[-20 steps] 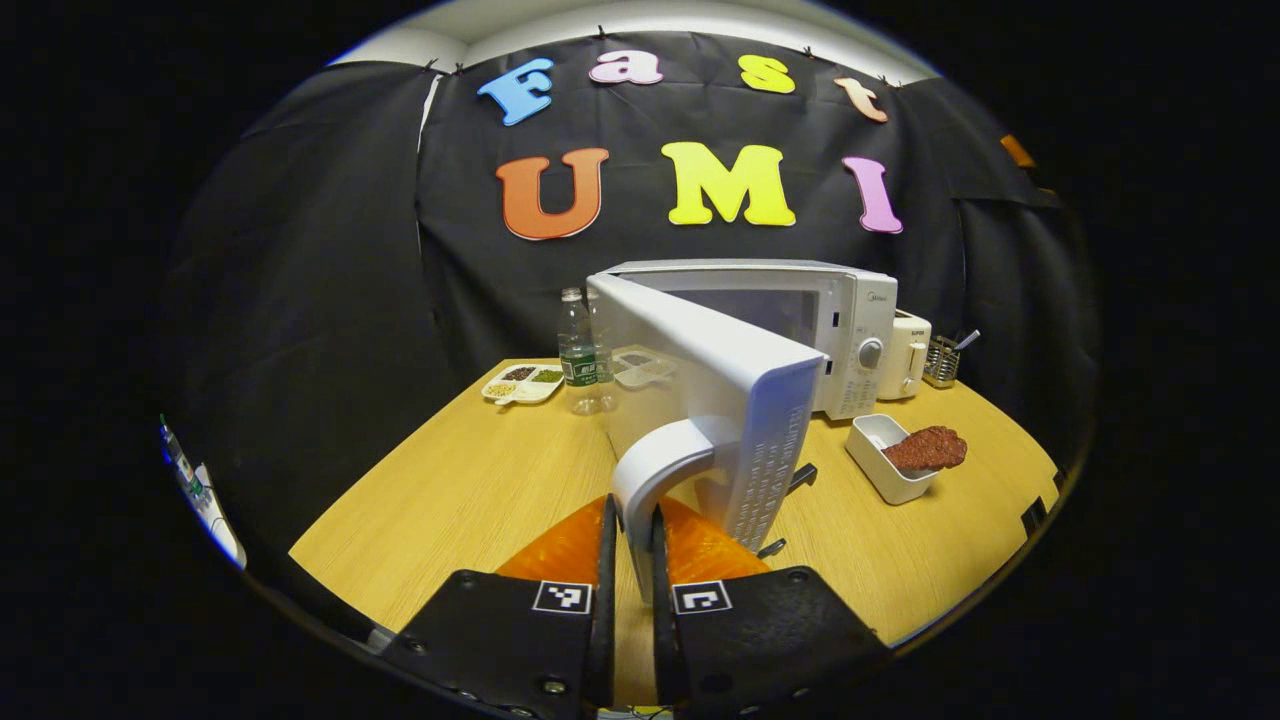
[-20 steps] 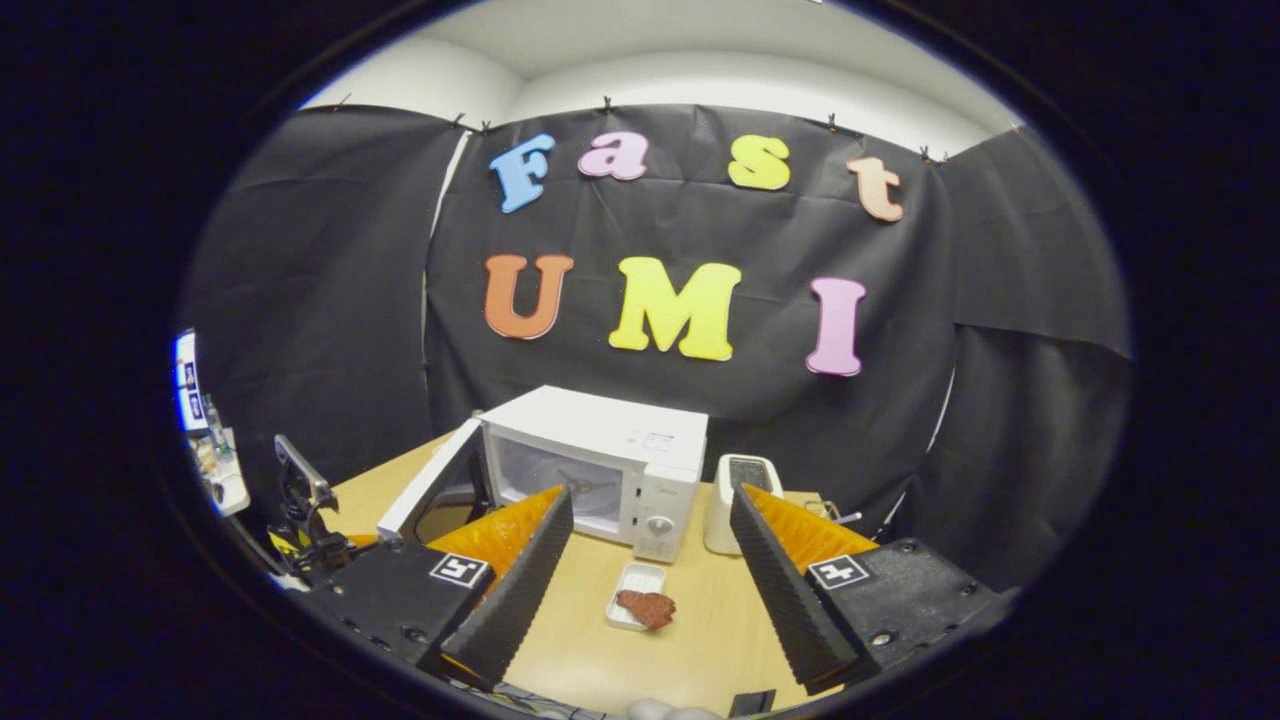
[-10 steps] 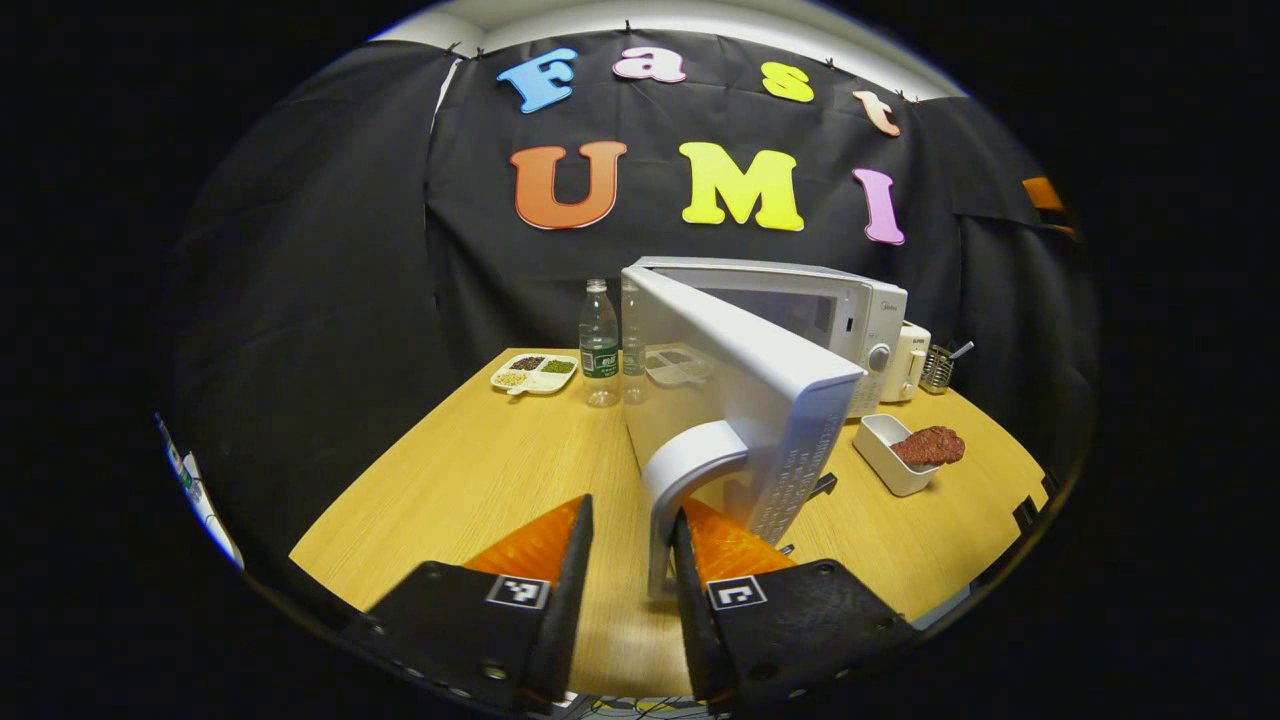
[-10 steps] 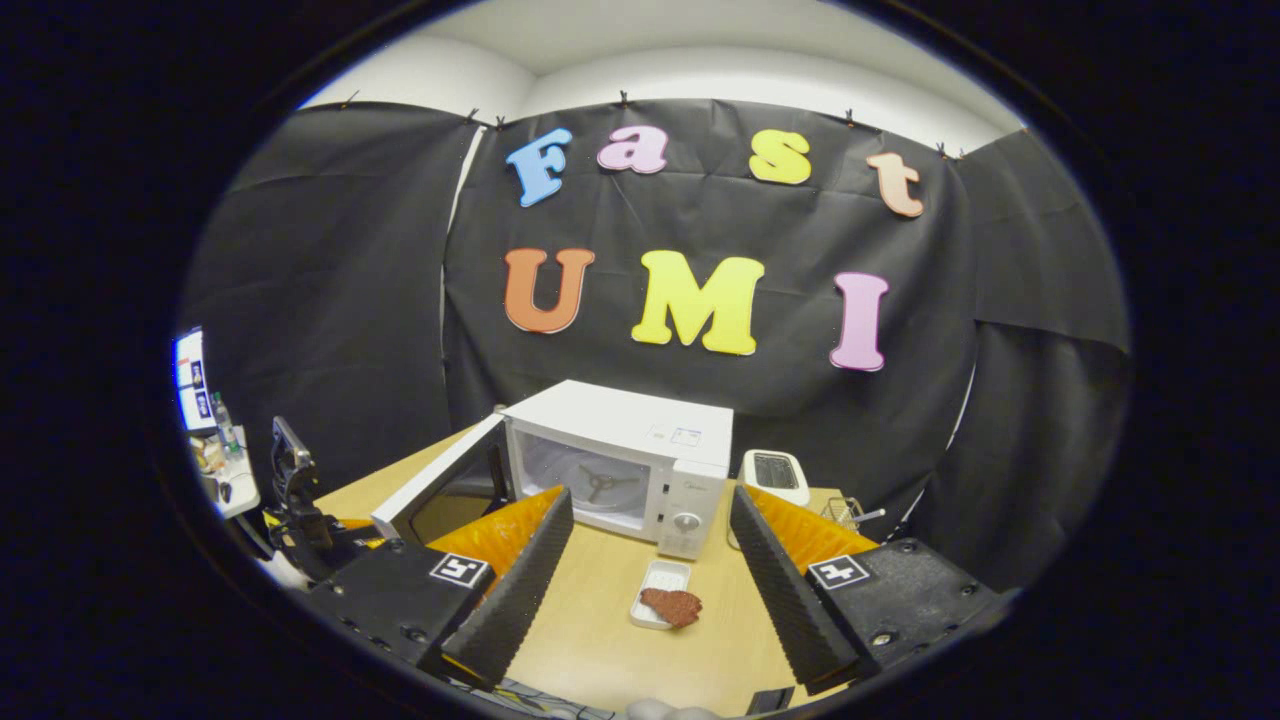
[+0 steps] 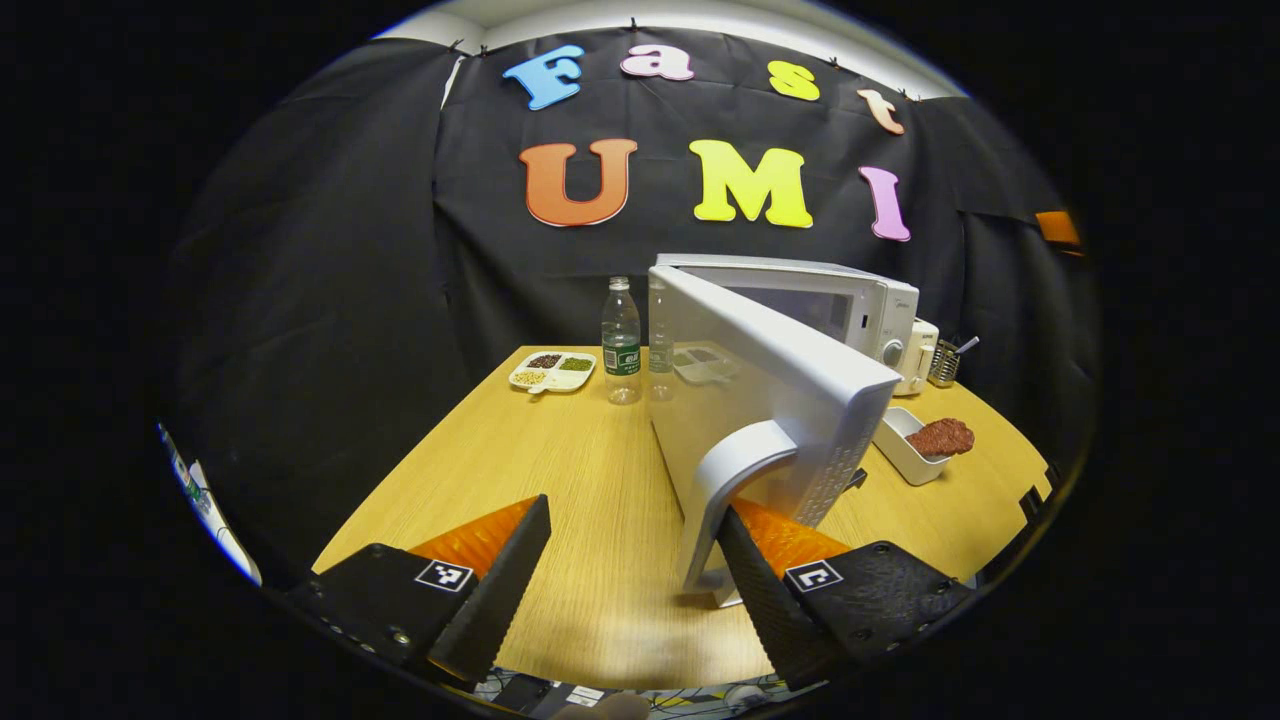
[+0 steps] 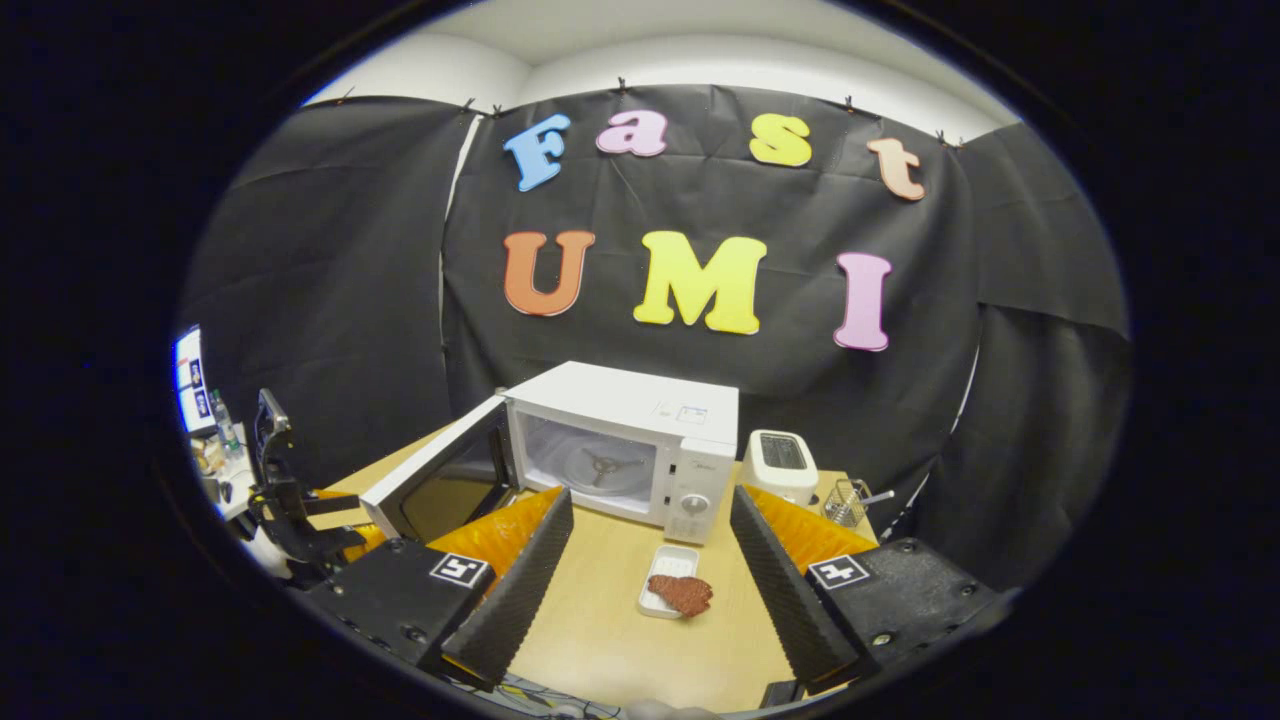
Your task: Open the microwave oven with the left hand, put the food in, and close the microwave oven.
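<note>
Left gripper (image 5: 632, 560) spread wide, released door handle (image 5: 722, 485) (was clamped).

White microwave (image 6: 640, 440), reddish-brown food (image 6: 680, 594), white tray (image 6: 662, 582), light wood-grain table (image 5: 560, 470)

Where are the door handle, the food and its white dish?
door handle (image 5: 722, 480), left gripper view, curved middle.
food (image 6: 680, 593), right gripper view, top surface.
white dish (image 6: 667, 562), right gripper view, bare far end.

From the left gripper view we look low and close along the open microwave door (image 5: 770, 400). From the right gripper view we look from higher and farther back. We see the microwave (image 6: 630, 440) and the food (image 6: 682, 593) in both.
</note>
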Demonstrator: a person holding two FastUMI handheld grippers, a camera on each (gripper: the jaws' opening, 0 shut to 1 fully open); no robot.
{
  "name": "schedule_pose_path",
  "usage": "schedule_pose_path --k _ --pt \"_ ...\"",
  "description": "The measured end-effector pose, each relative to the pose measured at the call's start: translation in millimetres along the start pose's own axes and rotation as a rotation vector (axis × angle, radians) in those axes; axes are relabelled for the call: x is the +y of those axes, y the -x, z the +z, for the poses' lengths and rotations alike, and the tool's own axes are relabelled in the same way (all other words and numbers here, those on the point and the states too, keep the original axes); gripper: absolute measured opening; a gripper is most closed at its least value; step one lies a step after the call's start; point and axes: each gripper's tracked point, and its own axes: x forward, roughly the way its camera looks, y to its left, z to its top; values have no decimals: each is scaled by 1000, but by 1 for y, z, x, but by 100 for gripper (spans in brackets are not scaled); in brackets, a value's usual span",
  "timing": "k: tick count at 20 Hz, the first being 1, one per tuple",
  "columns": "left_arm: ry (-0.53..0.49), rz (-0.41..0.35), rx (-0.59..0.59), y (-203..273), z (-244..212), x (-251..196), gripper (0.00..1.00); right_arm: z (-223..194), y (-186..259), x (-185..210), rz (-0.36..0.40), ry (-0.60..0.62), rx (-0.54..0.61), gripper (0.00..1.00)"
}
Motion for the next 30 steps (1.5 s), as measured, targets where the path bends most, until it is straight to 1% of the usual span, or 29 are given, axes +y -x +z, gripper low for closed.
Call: schedule_pose_path --k 1,4,6,8,9,10,11,12,14,17,19,22,24,25,29,30 --pt "-10 -1 -4 4 -1 3 97 -4 -1 1 -1 1 5 100" --pt "-62 52 -17 14 0 26 95 -8 -4 4 2 0 9 100" --pt "-39 84 -4 19 -4 41 95 -13 -10 3 4 5 9 100" --pt "-34 135 -2 24 -7 59 96 -29 -18 -3 -4 6 33 100" --pt "-27 154 3 28 -9 67 96 -36 -22 -7 -7 2 44 96" --pt "-24 173 11 33 -12 74 96 -45 -28 -13 -19 -1 62 100" --pt "-18 187 14 39 -11 79 96 -56 -31 -20 -26 -5 78 96" --pt "-3 195 12 44 -10 83 96 -70 -37 -27 -35 -13 102 100" --pt "20 212 6 58 -2 83 96 -100 -49 -39 -38 -36 146 100" --pt "43 194 -40 77 28 64 96 -155 -68 -52 -18 -81 240 100" --pt "45 164 -69 86 52 40 95 -191 -83 -58 -6 -113 303 100" --pt "47 107 -116 93 92 -2 95 -237 -105 -67 17 -174 367 100" --pt "61 73 -151 93 120 -30 95 -254 -124 -66 52 -226 393 100" --pt "69 61 -166 92 134 -42 95 -261 -133 -65 73 -253 405 96" --pt "79 34 -216 84 184 -83 95 -278 -170 -59 156 -325 435 94" --pt "71 41 -226 82 193 -90 96 -280 -178 -56 188 -341 444 82"
